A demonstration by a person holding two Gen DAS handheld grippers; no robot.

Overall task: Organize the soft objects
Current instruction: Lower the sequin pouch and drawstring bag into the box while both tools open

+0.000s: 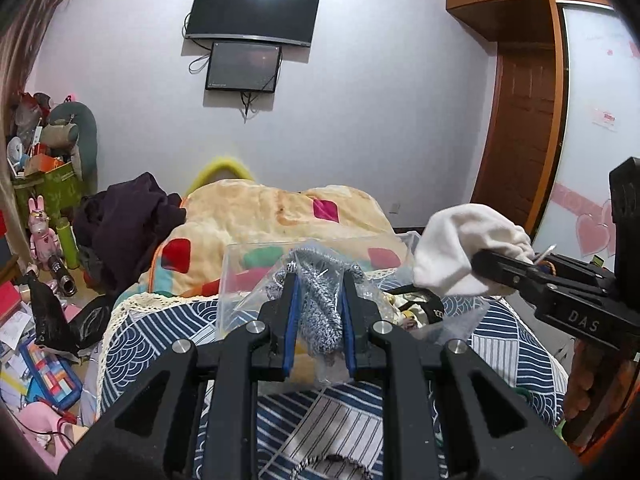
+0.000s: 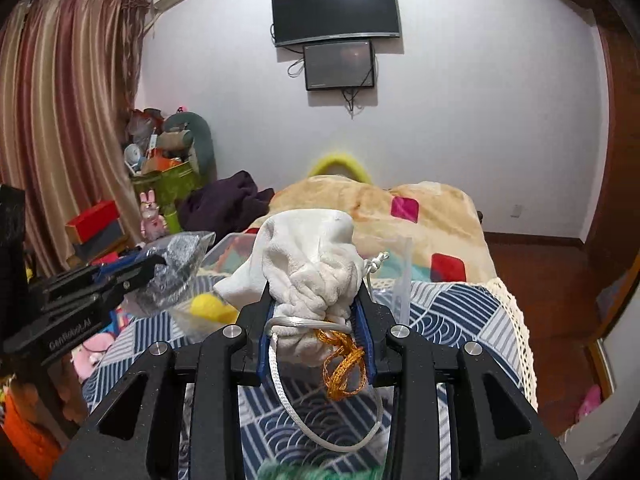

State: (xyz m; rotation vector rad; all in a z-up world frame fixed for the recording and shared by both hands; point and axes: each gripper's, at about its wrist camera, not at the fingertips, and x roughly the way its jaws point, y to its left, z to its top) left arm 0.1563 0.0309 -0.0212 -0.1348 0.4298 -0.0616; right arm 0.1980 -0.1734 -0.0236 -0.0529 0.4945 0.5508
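Observation:
My left gripper (image 1: 319, 280) is shut on a grey knitted cloth in a clear plastic bag (image 1: 320, 300), held above the bed in front of a clear plastic box (image 1: 240, 256). It also shows at the left of the right wrist view (image 2: 160, 264), with the bag (image 2: 176, 264). My right gripper (image 2: 316, 292) is shut on a white fleece drawstring pouch (image 2: 312, 256) with a white cord and an orange braided cord (image 2: 344, 360) hanging from it. The pouch (image 1: 460, 248) shows at the right of the left wrist view, in the right gripper (image 1: 480, 260), beside the box's right end.
The blue patterned bedspread (image 2: 452, 312) lies under both grippers, with a cream patchwork blanket (image 1: 280, 208) and dark clothes (image 1: 128, 216) beyond. A yellow plush thing (image 2: 208, 308) lies in the box. Cluttered floor (image 1: 36, 352) and toys are at the left; a wardrobe (image 1: 520, 120) is at the right.

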